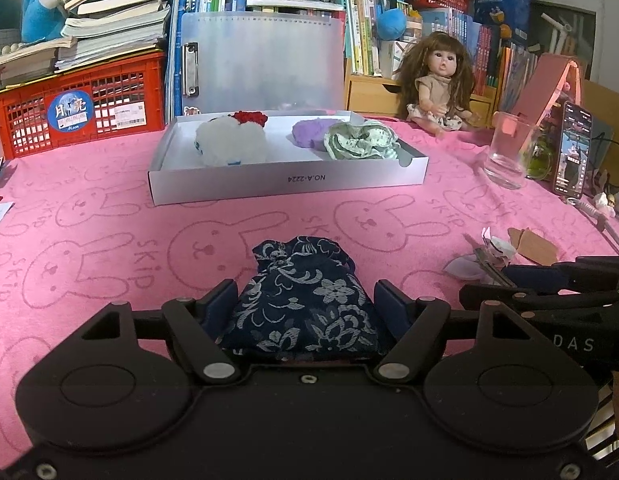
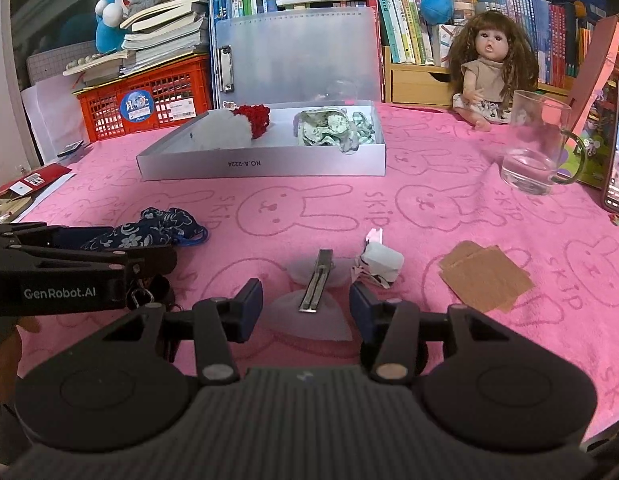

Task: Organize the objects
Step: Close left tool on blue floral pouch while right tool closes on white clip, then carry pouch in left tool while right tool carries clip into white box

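While the left tool (image 1: pixel 305 300) sat with its jaws spread on either side of the dark floral pouch (image 1: pixel 301 300), not yet pressing the cloth, the right tool (image 2: pixel 305 300) hung released over a pale hair clip (image 2: pixel 315 288) on the pink surface (image 2: pixel 449 208). The pouch lay on the cloth in front of the white box (image 1: pixel 285 178), which already held a white plush (image 1: pixel 229 144), a purple piece (image 1: pixel 309 134) and a green ruffled piece (image 1: pixel 359 142). A soft pouch could have bunched or slid out if the jaws closed only on a loose fold. Its blue cord (image 2: pixel 193 238) might have snagged. The flat clip could have skidded under the pads, and the two tools stood near enough to bump. A glass mug (image 2: pixel 537 148) and phone (image 1: pixel 571 152) stood to the right, within knocking range. What the pouch contained was hidden, and its near end was cut off by the tool body; the small white item (image 2: pixel 379 262) beside the clip was hard to identify.
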Available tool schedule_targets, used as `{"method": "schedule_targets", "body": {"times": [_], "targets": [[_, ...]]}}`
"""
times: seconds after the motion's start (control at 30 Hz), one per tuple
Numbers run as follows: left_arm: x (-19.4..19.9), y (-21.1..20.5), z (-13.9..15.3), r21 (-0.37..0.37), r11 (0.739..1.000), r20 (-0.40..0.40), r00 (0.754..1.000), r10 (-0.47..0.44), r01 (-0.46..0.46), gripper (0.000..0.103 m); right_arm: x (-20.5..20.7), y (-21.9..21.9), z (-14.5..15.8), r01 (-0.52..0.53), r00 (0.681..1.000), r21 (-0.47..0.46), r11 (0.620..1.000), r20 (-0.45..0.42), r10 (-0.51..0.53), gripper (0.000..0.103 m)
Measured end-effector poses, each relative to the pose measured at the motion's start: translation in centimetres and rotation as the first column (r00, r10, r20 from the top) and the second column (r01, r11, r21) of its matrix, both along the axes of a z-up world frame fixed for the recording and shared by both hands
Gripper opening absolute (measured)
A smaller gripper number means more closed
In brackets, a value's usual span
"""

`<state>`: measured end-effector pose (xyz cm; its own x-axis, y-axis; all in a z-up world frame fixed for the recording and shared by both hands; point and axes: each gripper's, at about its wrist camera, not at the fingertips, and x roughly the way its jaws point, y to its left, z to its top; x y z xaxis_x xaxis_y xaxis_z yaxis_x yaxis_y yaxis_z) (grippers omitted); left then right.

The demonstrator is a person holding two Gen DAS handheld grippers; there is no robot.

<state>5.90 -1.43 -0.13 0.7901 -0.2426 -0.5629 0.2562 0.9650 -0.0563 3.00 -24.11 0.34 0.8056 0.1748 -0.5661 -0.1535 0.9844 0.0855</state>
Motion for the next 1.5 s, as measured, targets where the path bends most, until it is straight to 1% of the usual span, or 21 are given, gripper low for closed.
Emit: {"method": "schedule_targets", "body": {"times": [0.07,0.13,0.2,0.27,0.3,0.4,0.57,0.97,1.5], "targets": [[0.0,0.0,0.0,-0.003,1.000,-0.002,1.000,0.003,-0.003,0.073,0.1,0.0,0.0,0.001,1.000,0.000,1.000,0.001,-0.001,0.050],[0.0,0.1,0.0,-0.010,1.000,0.001,1.000,0.006,-0.006,0.070,0.2,-0.1,0.0,0.004,1.000,0.003,1.000,0.001,-0.004,0.048],[-0.1,0.3,0.1,-0.025,1.000,0.007,1.000,0.010,-0.010,0.064,0.2,-0.1,0.0,0.011,1.000,0.006,1.000,0.005,-0.011,0.040],[-0.2,0.5,0.3,-0.043,0.999,0.011,1.000,0.011,-0.010,0.059,0.2,-0.2,0.0,0.020,1.000,0.012,1.000,0.007,-0.020,0.030],[-0.3,0.6,0.4,-0.051,0.999,0.011,1.000,0.011,-0.010,0.057,0.2,-0.3,0.0,0.023,1.000,0.017,1.000,0.008,-0.023,0.027],[-0.3,0.8,0.7,-0.065,0.998,0.013,1.000,0.017,-0.016,0.053,0.0,-0.3,0.1,0.027,0.999,0.020,0.999,0.018,-0.028,0.023],[-0.5,0.8,1.1,-0.071,0.997,0.025,0.999,0.021,-0.019,0.052,-0.3,-0.3,0.5,0.022,0.999,0.025,0.999,0.046,-0.023,0.022],[-0.4,1.1,1.9,-0.087,0.996,0.041,0.999,0.035,-0.031,0.052,-0.4,-0.4,1.2,0.020,0.997,0.028,0.999,0.080,-0.023,0.023],[0.6,1.7,3.4,-0.100,0.994,0.067,0.996,0.053,-0.046,0.052,0.6,-0.1,2.3,0.015,0.994,0.024,1.000,0.107,-0.018,0.023]]}}
